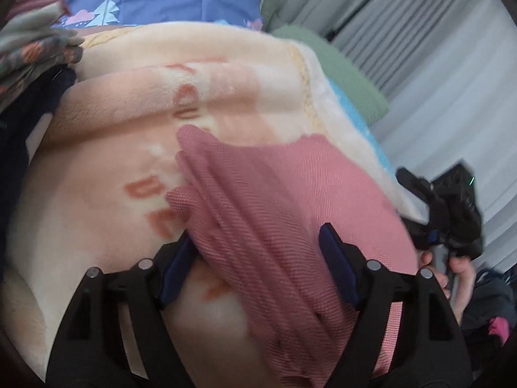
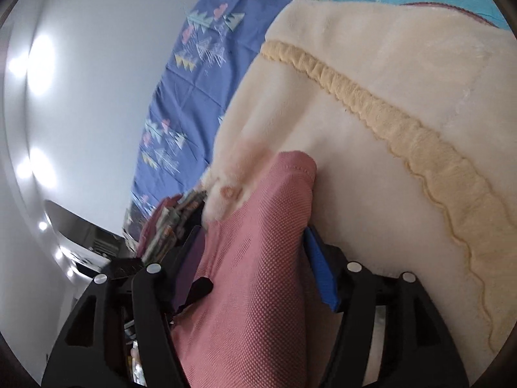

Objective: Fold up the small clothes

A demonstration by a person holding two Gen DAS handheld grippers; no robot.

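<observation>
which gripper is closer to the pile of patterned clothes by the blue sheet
Right. The right gripper, with the pink garment between its fingers, sits just beside the patterned pile. The left gripper is well away from that pile, across the cream blanket.
</observation>
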